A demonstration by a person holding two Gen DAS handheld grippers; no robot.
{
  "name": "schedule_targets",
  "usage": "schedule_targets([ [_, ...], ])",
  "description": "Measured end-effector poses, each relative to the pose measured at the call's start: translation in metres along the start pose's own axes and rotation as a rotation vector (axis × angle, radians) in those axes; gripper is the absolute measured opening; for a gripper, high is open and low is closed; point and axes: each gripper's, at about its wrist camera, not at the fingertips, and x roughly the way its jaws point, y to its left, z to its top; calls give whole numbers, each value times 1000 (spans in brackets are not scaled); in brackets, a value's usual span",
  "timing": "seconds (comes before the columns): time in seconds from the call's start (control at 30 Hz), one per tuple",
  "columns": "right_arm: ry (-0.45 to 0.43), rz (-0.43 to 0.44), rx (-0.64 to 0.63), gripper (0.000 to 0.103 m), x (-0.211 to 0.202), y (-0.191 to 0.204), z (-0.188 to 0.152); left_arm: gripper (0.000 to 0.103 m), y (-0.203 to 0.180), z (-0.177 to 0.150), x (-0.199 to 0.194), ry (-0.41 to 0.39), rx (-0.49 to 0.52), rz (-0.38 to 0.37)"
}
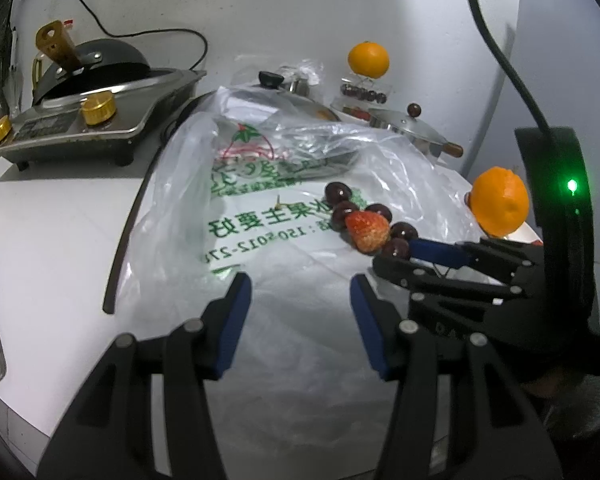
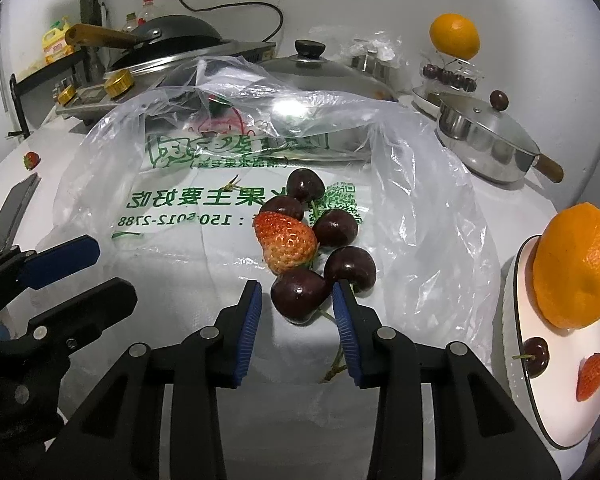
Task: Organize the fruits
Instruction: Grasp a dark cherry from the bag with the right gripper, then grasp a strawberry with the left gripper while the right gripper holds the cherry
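A strawberry (image 2: 288,244) and several dark cherries lie on a clear plastic bag (image 2: 228,200) printed in green. My right gripper (image 2: 298,300) is open, its blue pads on either side of the nearest cherry (image 2: 298,294). A white plate (image 2: 560,392) at the right holds an orange (image 2: 576,268), a cherry (image 2: 536,356) and a strawberry (image 2: 592,376). My left gripper (image 1: 300,292) is open and empty above the bag, short of the fruit pile (image 1: 366,230). In the left wrist view the right gripper (image 1: 404,252) reaches the pile from the right.
A wok on a cooker (image 1: 80,120) stands at back left. A lidded pot (image 2: 488,140) and a large lid (image 2: 320,68) stand behind the bag. A second orange (image 2: 454,36) sits above a glass dish of cherries (image 2: 448,74). A lone strawberry (image 2: 32,160) lies far left.
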Motion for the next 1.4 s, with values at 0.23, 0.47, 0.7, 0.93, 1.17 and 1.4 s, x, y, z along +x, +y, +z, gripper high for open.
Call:
schedule_targets([
  [0.23, -8, -4, -23, 32, 0, 2, 0, 53, -2, 1, -2, -2, 6, 4],
  [0.47, -68, 27, -4, 32, -23, -7, 2, 53, -11, 3, -4, -2, 22, 10],
  [0.7, -123, 56, 19, 32, -43, -20, 5, 53, -25, 9, -1, 10, 41, 15],
  [0.93, -186, 108, 75, 32, -59, -43, 13, 53, -44, 20, 5, 23, 66, 23],
  [1.17, -220, 125, 88, 32, -68, -61, 22, 53, -63, 33, 16, 37, 97, 27],
  [1.4, -239, 118, 116, 32, -67, -81, 27, 53, -72, 39, 31, 61, 104, 23],
])
